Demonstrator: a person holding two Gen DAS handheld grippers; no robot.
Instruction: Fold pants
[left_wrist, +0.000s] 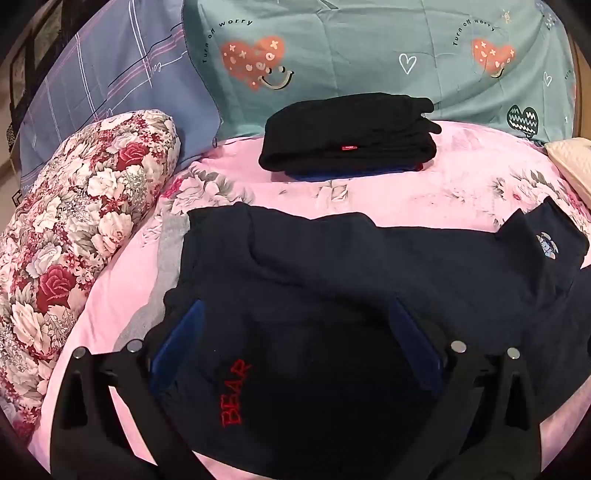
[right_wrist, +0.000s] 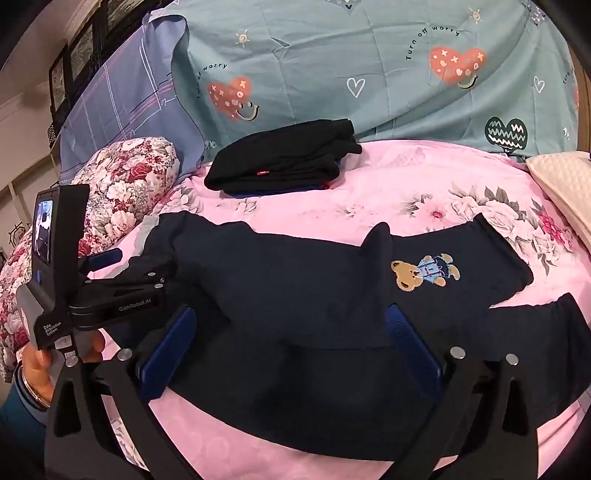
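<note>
Dark navy pants (left_wrist: 332, 273) lie spread across the pink floral sheet (left_wrist: 406, 192), with red "BEAR" lettering (left_wrist: 234, 393) near me and a grey lining showing at the left end. The right wrist view shows a bear patch (right_wrist: 424, 273) on one leg and both cuffs pointing right. My left gripper (left_wrist: 295, 332) is open over the lettered part, its blue fingers (left_wrist: 177, 339) wide apart. It also shows in the right wrist view, where a hand holds the left gripper (right_wrist: 155, 273) at the waist end. My right gripper (right_wrist: 290, 347) is open above the middle of the pants (right_wrist: 295, 295).
A folded stack of black garments (left_wrist: 347, 136) sits behind the pants. A red floral pillow (left_wrist: 74, 236) and a blue pillow (left_wrist: 110, 81) lie at the left. A teal quilt (left_wrist: 369, 55) is at the back and a cream pillow (right_wrist: 561, 184) at the right.
</note>
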